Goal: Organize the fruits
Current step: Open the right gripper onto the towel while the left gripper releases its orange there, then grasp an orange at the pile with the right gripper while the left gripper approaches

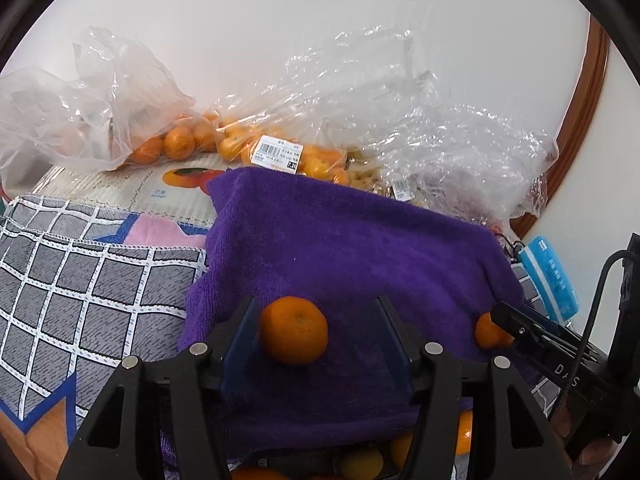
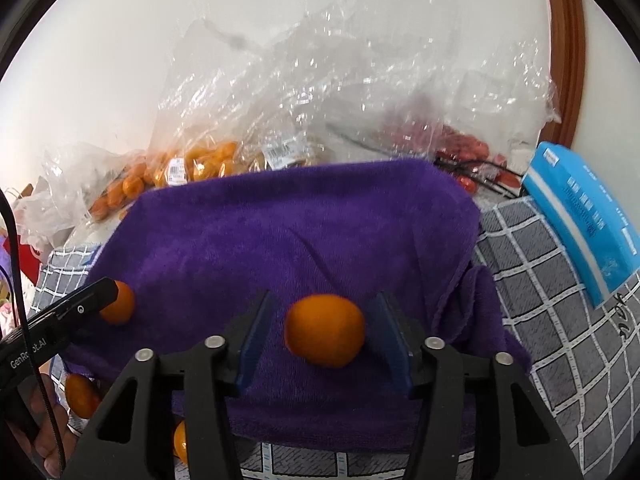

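A purple towel [image 1: 340, 240] [image 2: 280, 232] lies over something raised. In the left wrist view a mandarin [image 1: 294, 330] rests on the towel between the fingers of my left gripper [image 1: 316, 308]; it sits against the left pad and a wide gap shows on its right, so the gripper is open. In the right wrist view a second mandarin [image 2: 325, 331] lies on the towel between the pads of my right gripper [image 2: 324, 298], with a gap on both sides: open. Each view also shows the other gripper's finger beside its mandarin [image 1: 490, 330] [image 2: 120, 302].
Clear plastic bags of mandarins [image 1: 180, 144] [image 2: 200, 164] and one with red fruit [image 2: 468, 148] crowd the back by the white wall. A blue pack [image 1: 552, 280] [image 2: 588, 216] lies at the right on a grey checked cloth [image 1: 80, 280] [image 2: 560, 340]. More loose fruit [image 1: 464, 432] [image 2: 80, 396] shows below the towel's near edge.
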